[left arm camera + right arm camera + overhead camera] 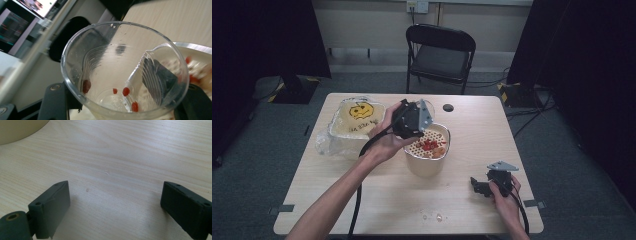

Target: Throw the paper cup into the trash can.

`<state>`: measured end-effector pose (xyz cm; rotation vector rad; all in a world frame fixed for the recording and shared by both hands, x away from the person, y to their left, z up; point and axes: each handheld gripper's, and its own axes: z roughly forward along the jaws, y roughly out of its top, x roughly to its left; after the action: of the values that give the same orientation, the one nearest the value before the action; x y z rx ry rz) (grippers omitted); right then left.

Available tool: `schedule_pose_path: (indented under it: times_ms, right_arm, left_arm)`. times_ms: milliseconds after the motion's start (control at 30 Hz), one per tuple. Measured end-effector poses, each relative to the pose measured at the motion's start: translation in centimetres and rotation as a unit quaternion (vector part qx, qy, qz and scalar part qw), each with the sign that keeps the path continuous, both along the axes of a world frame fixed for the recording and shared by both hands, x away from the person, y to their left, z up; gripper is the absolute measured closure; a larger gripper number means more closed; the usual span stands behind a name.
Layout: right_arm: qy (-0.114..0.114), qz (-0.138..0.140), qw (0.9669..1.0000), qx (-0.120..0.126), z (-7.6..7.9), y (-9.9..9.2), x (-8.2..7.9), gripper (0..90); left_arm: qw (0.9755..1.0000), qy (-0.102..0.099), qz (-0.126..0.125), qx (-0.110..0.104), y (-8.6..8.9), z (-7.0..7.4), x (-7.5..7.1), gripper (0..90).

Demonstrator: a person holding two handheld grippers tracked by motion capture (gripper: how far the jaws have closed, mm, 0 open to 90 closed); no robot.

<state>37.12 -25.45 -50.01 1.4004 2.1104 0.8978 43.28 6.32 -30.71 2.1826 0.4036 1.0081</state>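
**Tipping the last berries into the strainer**

Tipping a clear plastic cup [125, 72] over the perforated strainer [428, 145], I keep my left hand-held gripper [412, 120] clamped on its wall. A few red bits [126, 91] cling inside; a steeper tilt and gentle shake should free them. My right hand-held gripper [487, 186] rests jaws apart on the bench [472, 125].

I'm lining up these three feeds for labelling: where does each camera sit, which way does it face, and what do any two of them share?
High view: fixed above the person's side, looking forward and down on the table; both forearms enter from below.
Left gripper view: rides the left gripper, looking into the clear cup clamped between its jaws.
Right gripper view: rides the right gripper, looking along open jaws at bare tabletop.
Shared: the cream strainer bucket appears in the high view and at the right gripper view's top-left corner.
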Motion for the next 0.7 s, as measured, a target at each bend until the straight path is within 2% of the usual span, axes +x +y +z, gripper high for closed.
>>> schedule_pose_path:
  times_ms: [33, 67, 100, 133, 167, 200, 233, 267, 300, 333, 367, 400, 467, 533, 567, 600, 633, 700]
  right_arm:
    - [0.0, 0.0, 1.0, 0.0, 0.0, 0.0, 0.0, 8.3]
    - [0.0, 0.0, 1.0, 0.0, 0.0, 0.0, 0.0, 8.3]
    - [0.0, 0.0, 1.0, 0.0, 0.0, 0.0, 0.0, 8.3]
    - [0.0, 0.0, 1.0, 0.0, 0.0, 0.0, 0.0, 8.3]
    - [0.0, 0.0, 1.0, 0.0, 0.0, 0.0, 0.0, 8.3]
    - [0.0, -0.001, 1.0, 0.001, 0.0, 0.0, 0.0, 8.3]
    - [0.0, 0.0, 1.0, 0.0, 0.0, 0.0, 0.0, 8.3]
    - [0.0, 0.0, 1.0, 0.0, 0.0, 0.0, 0.0, 8.3]
    - [0.0, 0.0, 1.0, 0.0, 0.0, 0.0, 0.0, 8.3]
    - [0.0, 0.0, 1.0, 0.0, 0.0, 0.0, 0.0, 8.3]
    - [0.0, 0.0, 1.0, 0.0, 0.0, 0.0, 0.0, 8.3]
    - [0.0, 0.0, 1.0, 0.0, 0.0, 0.0, 0.0, 8.3]
    - [0.0, 0.0, 1.0, 0.0, 0.0, 0.0, 0.0, 8.3]
    - [0.0, 0.0, 1.0, 0.0, 0.0, 0.0, 0.0, 8.3]
    - [0.0, 0.0, 1.0, 0.0, 0.0, 0.0, 0.0, 8.3]
    - [0.0, 0.0, 1.0, 0.0, 0.0, 0.0, 0.0, 8.3]
    - [0.0, 0.0, 1.0, 0.0, 0.0, 0.0, 0.0, 8.3]
    - [0.0, 0.0, 1.0, 0.0, 0.0, 0.0, 0.0, 8.3]
  left_arm:
    - [0.9989, 0.022, 0.0, -0.042, 0.8, 0.3, 0.2, 38.9]
    - [0.9963, 0.041, -0.001, -0.076, 1.4, 0.5, 0.5, 38.9]
    - [0.9936, 0.054, 0.0, -0.099, 1.8, 0.6, 0.6, 38.9]
    - [0.9899, 0.068, 0.0, -0.124, 2.4, 0.8, 0.9, 38.9]
    - [0.9851, 0.078, 0.004, -0.153, 3.0, 0.9, 1.2, 38.8]
    - [0.9819, 0.084, 0.006, -0.17, 3.4, 1.0, 1.4, 38.8]
    - [0.9765, 0.094, 0.009, -0.194, 3.9, 1.0, 1.6, 38.8]
    - [0.968, 0.108, 0.008, -0.226, 4.9, 1.2, 2.0, 38.7]
    - [0.968, 0.108, 0.008, -0.226, 4.9, 1.2, 2.0, 38.7]
    - [0.964, 0.113, 0.012, -0.24, 5.4, 1.3, 2.2, 38.7]
    - [0.9625, 0.114, 0.014, -0.246, 5.9, 1.4, 2.4, 38.7]
    - [0.9591, 0.118, 0.017, -0.257, 6.3, 1.5, 2.5, 38.7]
    - [0.9562, 0.119, 0.023, -0.266, 7.2, 1.9, 2.6, 38.6]
    - [0.9497, 0.126, 0.023, -0.286, 8.0, 2.2, 2.6, 38.5]
    - [0.9511, 0.122, 0.031, -0.282, 8.4, 2.3, 2.7, 38.5]
    - [0.9543, 0.114, 0.039, -0.274, 8.7, 2.5, 2.7, 38.5]
    - [0.9553, 0.113, 0.042, -0.27, 9.1, 2.5, 2.8, 38.5]
    - [0.9546, 0.114, 0.055, -0.27, 9.9, 2.6, 3.0, 38.5]
